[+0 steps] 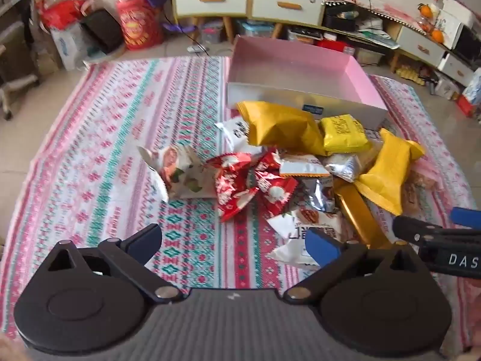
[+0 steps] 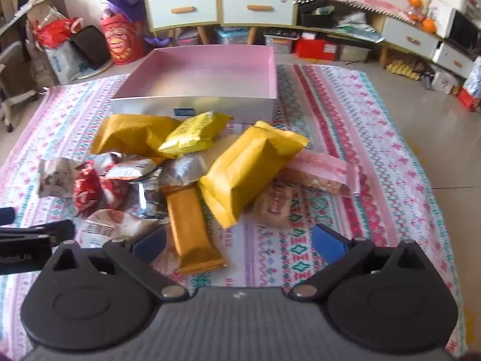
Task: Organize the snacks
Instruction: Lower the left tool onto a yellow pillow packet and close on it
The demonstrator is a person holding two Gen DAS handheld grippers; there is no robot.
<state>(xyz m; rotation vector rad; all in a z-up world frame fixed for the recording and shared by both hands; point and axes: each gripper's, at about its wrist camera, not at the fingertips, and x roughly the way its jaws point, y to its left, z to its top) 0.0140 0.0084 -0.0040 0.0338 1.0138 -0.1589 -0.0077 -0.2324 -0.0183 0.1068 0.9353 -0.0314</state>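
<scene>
A heap of snack packets lies on a patterned cloth [image 1: 105, 138] in front of an empty pink-lined box [image 1: 300, 69] [image 2: 204, 69]. Among them are large yellow bags [image 1: 279, 126] [image 2: 249, 168], a small yellow pack [image 1: 342, 134] [image 2: 192, 135], red wrappers [image 1: 240, 180] [image 2: 87, 189], a golden bar [image 1: 360, 219] [image 2: 192, 231], white packets [image 1: 180, 171] and a pink pack [image 2: 321, 171]. My left gripper [image 1: 237, 237] hangs open above the cloth, near the red wrappers. My right gripper [image 2: 240, 240] is open too, over the golden bar's near end. Neither holds anything.
The cloth covers a tiled floor [image 2: 421, 105]. Cabinets with white drawers [image 1: 249, 0] [image 2: 219, 7] stand behind the box. Red bags [image 1: 138, 27] and clutter line the back left. The right gripper's arm [image 1: 436, 234] shows at the left view's right edge.
</scene>
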